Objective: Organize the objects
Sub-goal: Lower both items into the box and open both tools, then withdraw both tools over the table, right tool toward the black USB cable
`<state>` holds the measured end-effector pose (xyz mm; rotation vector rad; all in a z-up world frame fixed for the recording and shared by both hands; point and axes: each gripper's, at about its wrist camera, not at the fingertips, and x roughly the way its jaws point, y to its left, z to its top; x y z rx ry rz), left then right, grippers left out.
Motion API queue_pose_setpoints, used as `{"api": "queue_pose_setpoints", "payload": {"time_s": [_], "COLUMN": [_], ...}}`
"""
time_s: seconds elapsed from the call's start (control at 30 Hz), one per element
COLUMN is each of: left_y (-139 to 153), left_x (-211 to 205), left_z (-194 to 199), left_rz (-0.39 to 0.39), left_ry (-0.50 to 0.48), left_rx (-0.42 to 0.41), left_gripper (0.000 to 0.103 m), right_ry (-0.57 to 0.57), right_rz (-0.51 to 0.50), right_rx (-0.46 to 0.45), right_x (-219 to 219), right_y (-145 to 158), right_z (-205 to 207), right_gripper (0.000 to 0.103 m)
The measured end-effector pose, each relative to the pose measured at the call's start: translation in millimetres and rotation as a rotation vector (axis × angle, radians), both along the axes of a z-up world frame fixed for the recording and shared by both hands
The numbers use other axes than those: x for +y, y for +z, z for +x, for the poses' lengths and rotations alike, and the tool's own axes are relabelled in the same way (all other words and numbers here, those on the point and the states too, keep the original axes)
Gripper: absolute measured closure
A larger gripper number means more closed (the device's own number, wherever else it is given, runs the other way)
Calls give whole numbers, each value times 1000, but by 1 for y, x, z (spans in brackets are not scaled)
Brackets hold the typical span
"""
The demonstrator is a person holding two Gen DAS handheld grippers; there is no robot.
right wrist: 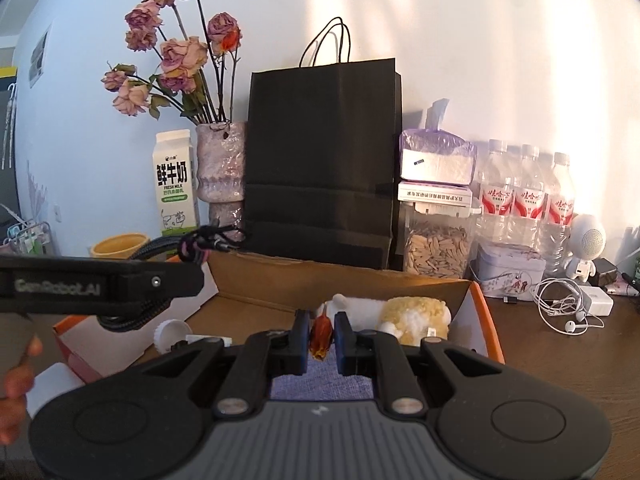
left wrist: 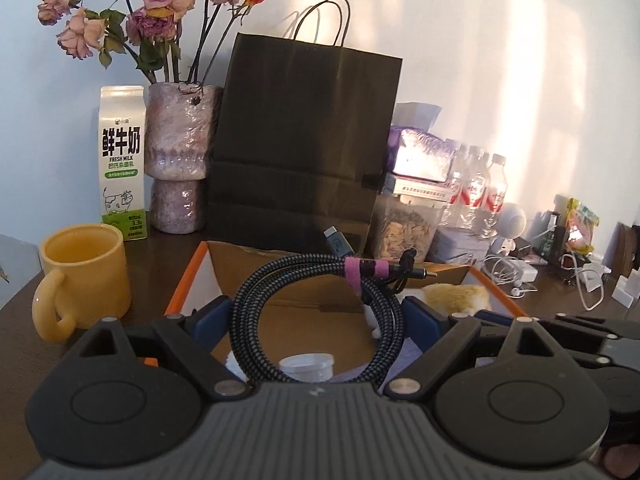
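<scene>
Coiled braided cable [left wrist: 320, 312] is clamped between wide-set fingers of left gripper [left wrist: 320, 316]; small orange-brown object [right wrist: 321, 334] is pinched by right gripper [right wrist: 321, 338], fingers nearly closed.

Braided fabric cable [left wrist: 320, 312] at 6 o'clock, matt black paper bag [left wrist: 304, 140], glossy yellow ceramic mug [left wrist: 84, 280], raw cardboard box [right wrist: 320, 280], dark wood table [right wrist: 560, 360]

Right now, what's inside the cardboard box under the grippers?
In the cardboard box: a plush toy, a white cap and purple cloth. The coiled cable and both grippers cover the rest.
</scene>
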<state>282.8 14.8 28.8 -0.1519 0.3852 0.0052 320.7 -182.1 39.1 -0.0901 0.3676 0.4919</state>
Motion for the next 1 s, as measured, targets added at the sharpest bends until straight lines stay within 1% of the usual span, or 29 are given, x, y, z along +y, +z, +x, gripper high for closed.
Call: {"api": "queue_pose_setpoints", "payload": {"time_s": [0.13,0.23,0.27,0.3,0.33,0.37,0.4,0.57,1.0], "left_y": [-2,-4,-5,-5,-4,-4,-4,-6,-6], "left_x": [2,0,0,0,-1,-1,0,2,-1], "left_z": [0,0,-1,-1,-1,-1,0,1,1], "left_rz": [3,13,17,16,18,19,17,14,20], "left_ry": [10,11,11,11,17,19,20,39,35], "left_rx": [-1,4,5,1,-4,-1,4,19,31], "left_gripper": [11,9,2,0,0,0,0,0,0], "right_ry": [0,-7,-12,-13,-14,-16,-18,-30,-40], "right_rz": [1,-3,-2,0,2,0,-4,-15,-19], "right_rx": [14,20,22,30,38,41,41,31,36], "right_x": [-1,-1,-2,-3,-3,-3,-2,-1,-2], "right_y": [-3,-4,-5,-5,-6,-7,-7,-9,-10], "right_z": [1,1,1,2,2,2,2,0,-1], "right_gripper": [91,90,85,69,55,25,6,2,0]}}
